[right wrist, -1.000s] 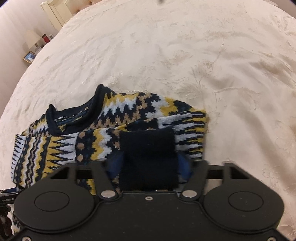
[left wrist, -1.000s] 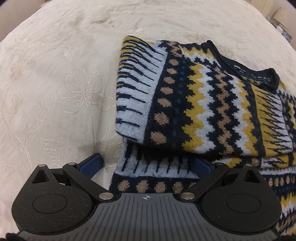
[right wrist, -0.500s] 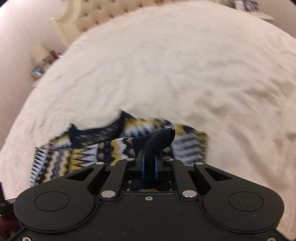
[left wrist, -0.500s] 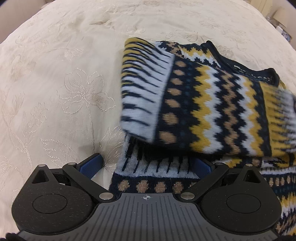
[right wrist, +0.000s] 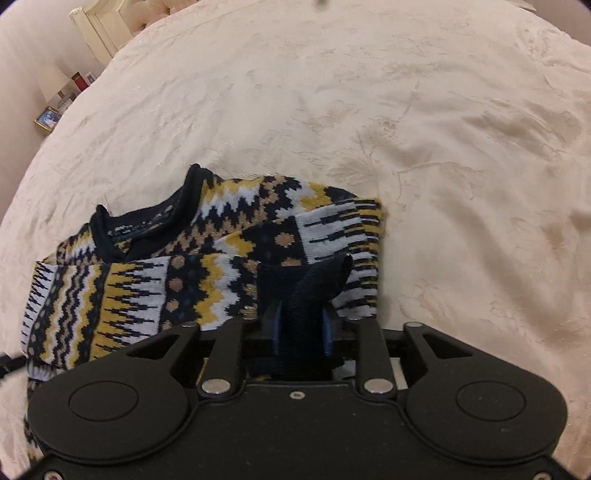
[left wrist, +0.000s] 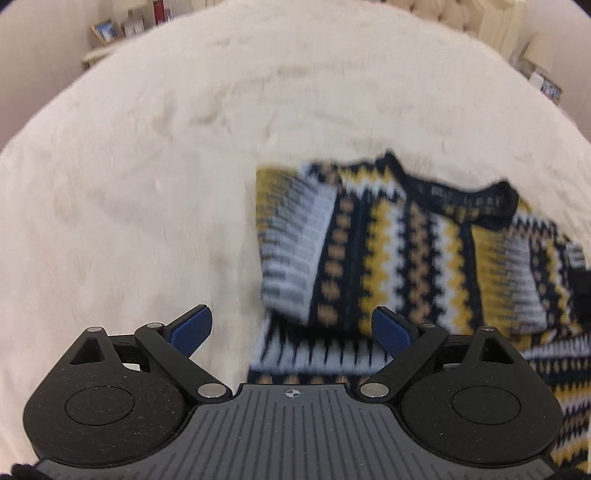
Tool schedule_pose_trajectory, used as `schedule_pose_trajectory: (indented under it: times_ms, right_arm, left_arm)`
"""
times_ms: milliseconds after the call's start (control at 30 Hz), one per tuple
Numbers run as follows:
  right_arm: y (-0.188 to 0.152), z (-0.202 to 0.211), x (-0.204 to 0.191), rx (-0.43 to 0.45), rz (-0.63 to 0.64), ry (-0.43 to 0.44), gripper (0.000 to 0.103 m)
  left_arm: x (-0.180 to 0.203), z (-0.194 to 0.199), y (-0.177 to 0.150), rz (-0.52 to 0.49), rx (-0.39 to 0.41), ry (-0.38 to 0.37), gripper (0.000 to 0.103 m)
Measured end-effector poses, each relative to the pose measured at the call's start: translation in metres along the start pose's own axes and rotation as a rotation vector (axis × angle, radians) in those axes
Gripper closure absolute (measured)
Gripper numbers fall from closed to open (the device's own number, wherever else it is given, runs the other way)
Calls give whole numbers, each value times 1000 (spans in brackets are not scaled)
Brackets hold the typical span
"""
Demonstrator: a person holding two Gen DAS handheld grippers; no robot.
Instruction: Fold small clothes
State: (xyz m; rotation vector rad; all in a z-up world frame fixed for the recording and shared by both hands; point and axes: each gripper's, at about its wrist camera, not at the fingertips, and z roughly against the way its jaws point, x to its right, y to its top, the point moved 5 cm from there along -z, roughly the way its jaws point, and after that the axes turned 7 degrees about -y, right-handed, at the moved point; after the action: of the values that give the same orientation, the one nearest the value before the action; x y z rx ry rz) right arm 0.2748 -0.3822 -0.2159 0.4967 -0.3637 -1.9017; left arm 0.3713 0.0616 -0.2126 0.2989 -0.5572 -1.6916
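A small knitted sweater (left wrist: 406, 251) with navy, yellow, tan and pale-blue zigzag bands lies partly folded on the bed, its navy neckline (left wrist: 469, 199) facing away. My left gripper (left wrist: 291, 328) is open and empty, hovering over the sweater's near left edge, both blue pads (left wrist: 192, 328) showing. In the right wrist view the sweater (right wrist: 155, 288) lies left and ahead. My right gripper (right wrist: 301, 325) is shut on the sweater's navy cuff (right wrist: 317, 284), which sticks up between the fingers.
The cream embroidered bedspread (right wrist: 406, 129) spreads all around the sweater. A cream tufted headboard (right wrist: 107, 26) and a shelf with picture frames (right wrist: 48, 118) stand beyond the bed's far edge; further frames show in the left wrist view (left wrist: 107, 31).
My right gripper closed on the navy cuff and lifted it. My left gripper pulled back and tilted up from the sweater edge, staying open; the folded sleeve shifted.
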Motion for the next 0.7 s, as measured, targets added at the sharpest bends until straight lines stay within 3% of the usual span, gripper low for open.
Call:
schedule_pose_trajectory:
  times_ms: [200,367,467,700]
  right_arm:
    - [-1,0,2,1,11,-18,56]
    - [-1,-4,2,-5,30,-34,52]
    - [-3,-8,0,-14,56,-49,51]
    - [-6,-20,-3,-14,71,-55,46]
  left_arm:
    - [-3,-29,31,1,22,55,9]
    - [-21,-65,24,-6,-67,138,7]
    - [-35,-75,17,43,-77,98,0]
    - [-42,-81,13,95,-64,75,0]
